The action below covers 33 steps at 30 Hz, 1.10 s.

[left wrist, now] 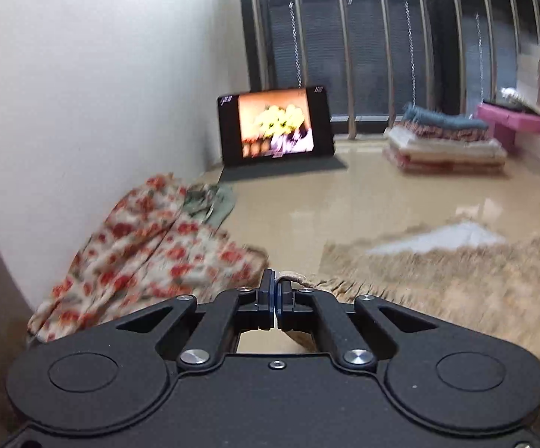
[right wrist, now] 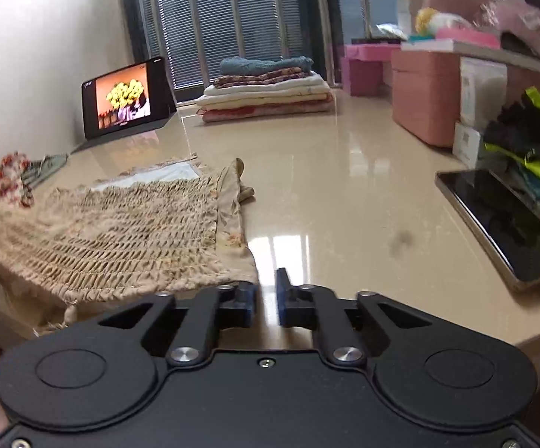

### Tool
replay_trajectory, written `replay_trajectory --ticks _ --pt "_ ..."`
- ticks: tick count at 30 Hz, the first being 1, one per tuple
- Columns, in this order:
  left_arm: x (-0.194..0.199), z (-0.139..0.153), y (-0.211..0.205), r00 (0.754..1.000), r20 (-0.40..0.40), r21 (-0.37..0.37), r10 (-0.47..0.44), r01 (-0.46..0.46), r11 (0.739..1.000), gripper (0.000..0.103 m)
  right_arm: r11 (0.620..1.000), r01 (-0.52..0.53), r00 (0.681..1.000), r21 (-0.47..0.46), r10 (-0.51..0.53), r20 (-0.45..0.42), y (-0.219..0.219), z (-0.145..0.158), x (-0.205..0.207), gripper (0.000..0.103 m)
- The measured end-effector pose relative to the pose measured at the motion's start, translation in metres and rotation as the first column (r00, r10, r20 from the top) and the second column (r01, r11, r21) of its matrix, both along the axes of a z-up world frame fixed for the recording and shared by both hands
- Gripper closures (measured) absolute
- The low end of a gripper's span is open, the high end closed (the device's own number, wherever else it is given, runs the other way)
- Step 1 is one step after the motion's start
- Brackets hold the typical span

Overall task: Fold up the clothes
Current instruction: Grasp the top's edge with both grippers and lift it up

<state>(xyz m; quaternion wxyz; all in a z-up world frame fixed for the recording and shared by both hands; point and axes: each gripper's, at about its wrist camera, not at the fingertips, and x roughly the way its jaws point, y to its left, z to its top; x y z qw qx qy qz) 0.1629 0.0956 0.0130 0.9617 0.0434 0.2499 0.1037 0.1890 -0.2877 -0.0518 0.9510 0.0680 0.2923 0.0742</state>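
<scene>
Beige smocked top (right wrist: pixel 120 231) lies flat — long axis crosswise, hem leftward.

The left gripper (left wrist: pixel 274 291) is closed tight, pinching a thin cord between its two blue pads and pointing a little down. The right gripper (right wrist: pixel 267 296) shows a small gap between its fingers, with nothing in it.
</scene>
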Motion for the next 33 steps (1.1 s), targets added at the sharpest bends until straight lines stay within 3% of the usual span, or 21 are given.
replay_trajectory --ticks 3,8,11,15,18,21,24,28,31,33 --pt "-0.019 0.0 0.002 1.0 -0.019 0.034 -0.023 0.024 0.999 0.102 0.999 -0.006 1.0 0.042 0.005 0.023 -0.008 0.019 -0.009 0.102" --pt "-0.056 0.035 -0.002 0.995 0.001 0.057 -0.095 0.095 0.994 0.102 0.996 -0.066 0.992 0.053 0.06 0.109 -0.019 0.08 -0.037 0.102" --pt "-0.062 0.054 -0.002 0.992 0.009 0.074 -0.127 0.126 0.989 0.102 0.992 -0.111 0.988 0.066 0.103 0.114 -0.026 0.11 -0.042 0.102" --pt "-0.002 0.077 -0.003 0.981 -0.012 0.098 -0.196 0.196 0.976 0.102 0.98 -0.19 0.981 0.053 0.187 0.046 -0.032 0.139 0.0 0.103" --pt "0.073 0.113 -0.019 0.979 -0.003 0.232 -0.202 0.197 0.953 0.102 0.979 -0.202 0.979 -0.03 0.202 0.01 -0.022 0.172 0.068 0.103" --pt "0.139 0.172 -0.033 0.98 0.066 0.312 -0.188 0.159 0.937 0.102 0.985 -0.14 0.988 -0.097 0.146 0.057 -0.009 0.233 0.133 0.103" --pt "0.185 0.238 -0.04 0.981 0.123 0.293 -0.147 0.105 0.95 0.102 0.986 -0.055 0.984 -0.156 0.08 0.159 0.001 0.3 0.174 0.103" --pt "0.208 0.295 -0.044 0.98 0.163 0.266 -0.111 0.064 0.962 0.102 0.982 0.046 0.969 -0.183 0.001 0.246 0.006 0.362 0.203 0.103" --pt "0.209 0.3 -0.051 0.985 0.124 0.323 -0.117 0.072 0.944 0.102 0.979 0.077 0.965 -0.187 -0.026 0.26 0.003 0.376 0.208 0.103" --pt "0.209 0.29 -0.057 0.989 0.067 0.369 -0.13 0.097 0.924 0.102 0.978 0.08 0.974 -0.194 -0.035 0.222 0.0 0.367 0.214 0.103"
